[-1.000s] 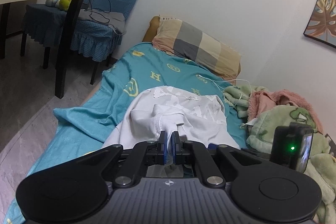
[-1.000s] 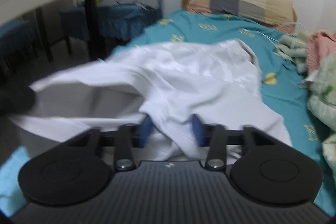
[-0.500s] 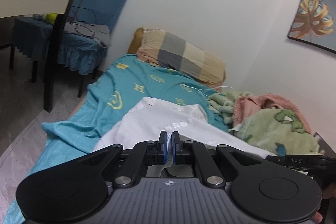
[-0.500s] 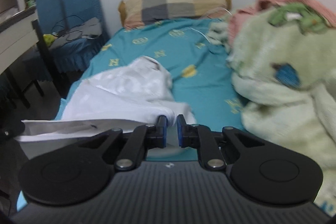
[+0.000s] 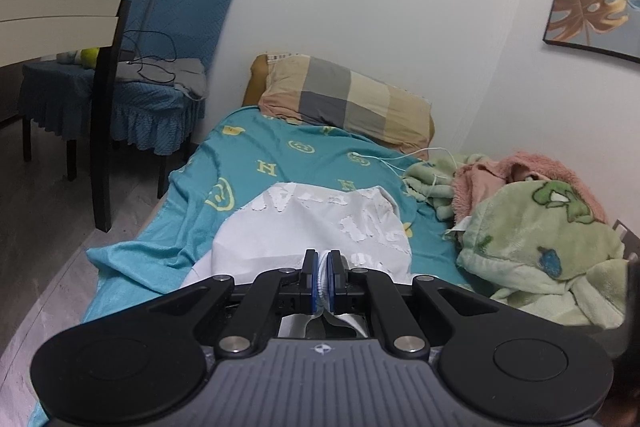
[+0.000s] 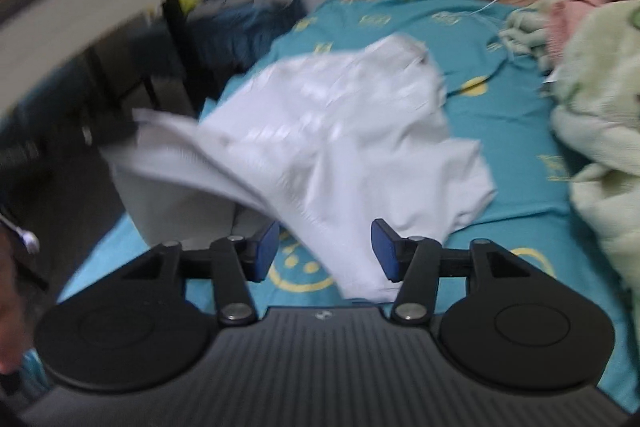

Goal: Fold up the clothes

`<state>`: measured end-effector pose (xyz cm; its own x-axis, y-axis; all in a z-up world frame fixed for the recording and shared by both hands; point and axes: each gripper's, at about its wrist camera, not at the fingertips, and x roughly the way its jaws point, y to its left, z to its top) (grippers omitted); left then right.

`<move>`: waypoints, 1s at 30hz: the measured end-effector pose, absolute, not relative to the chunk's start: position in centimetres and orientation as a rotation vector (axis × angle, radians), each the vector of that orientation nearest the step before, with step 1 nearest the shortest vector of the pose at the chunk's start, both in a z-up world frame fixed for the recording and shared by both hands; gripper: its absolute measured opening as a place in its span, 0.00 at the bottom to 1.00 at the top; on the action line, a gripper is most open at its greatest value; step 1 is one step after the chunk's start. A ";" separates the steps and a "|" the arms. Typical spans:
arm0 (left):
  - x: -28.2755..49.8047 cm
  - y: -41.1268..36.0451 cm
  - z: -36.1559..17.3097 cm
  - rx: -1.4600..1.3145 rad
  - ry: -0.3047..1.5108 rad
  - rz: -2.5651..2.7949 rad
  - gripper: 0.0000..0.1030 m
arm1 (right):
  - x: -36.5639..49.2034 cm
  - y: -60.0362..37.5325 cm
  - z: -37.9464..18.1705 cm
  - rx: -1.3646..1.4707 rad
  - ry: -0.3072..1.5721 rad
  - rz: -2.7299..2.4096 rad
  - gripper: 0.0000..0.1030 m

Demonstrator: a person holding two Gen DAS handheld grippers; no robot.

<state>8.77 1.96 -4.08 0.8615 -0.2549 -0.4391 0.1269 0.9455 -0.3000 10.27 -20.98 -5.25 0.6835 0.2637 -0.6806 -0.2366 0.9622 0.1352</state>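
Note:
A white garment [image 5: 320, 227] with a flaking print lies on the teal bedsheet [image 5: 280, 163]. My left gripper [image 5: 323, 281] is shut on the garment's near edge and holds it up. In the right wrist view the same white garment [image 6: 332, 131] is stretched from the left toward the bed, blurred by motion. My right gripper [image 6: 325, 253] is open, its blue pads on either side of a hanging fold of the garment without pinching it.
A checked pillow [image 5: 352, 103] lies at the head of the bed. A green and pink blanket pile [image 5: 536, 227] fills the right side. A white cable [image 5: 400, 159] lies near the pillow. Blue chairs [image 5: 160, 83] and a dark table leg [image 5: 104, 131] stand left of the bed.
My right gripper has opened and let go of the garment it pinched half a second ago. The garment has swung back over the bed. My left gripper stays shut on it.

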 end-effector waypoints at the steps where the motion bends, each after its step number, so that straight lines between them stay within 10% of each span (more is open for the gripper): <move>1: 8.9 2.1 -4.2 -0.268 0.499 -0.198 0.05 | 10.7 -20.1 -5.9 0.017 0.778 0.282 0.52; 30: 8.0 4.3 -2.8 -0.344 0.385 -0.174 0.05 | 11.3 -23.7 -7.5 0.094 0.784 -0.174 0.51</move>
<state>8.00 4.28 -2.81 0.9129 -0.2301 -0.3370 0.1009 0.9275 -0.3599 11.26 -23.66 -7.51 0.6948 -0.1206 -0.7090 0.1902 0.9816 0.0194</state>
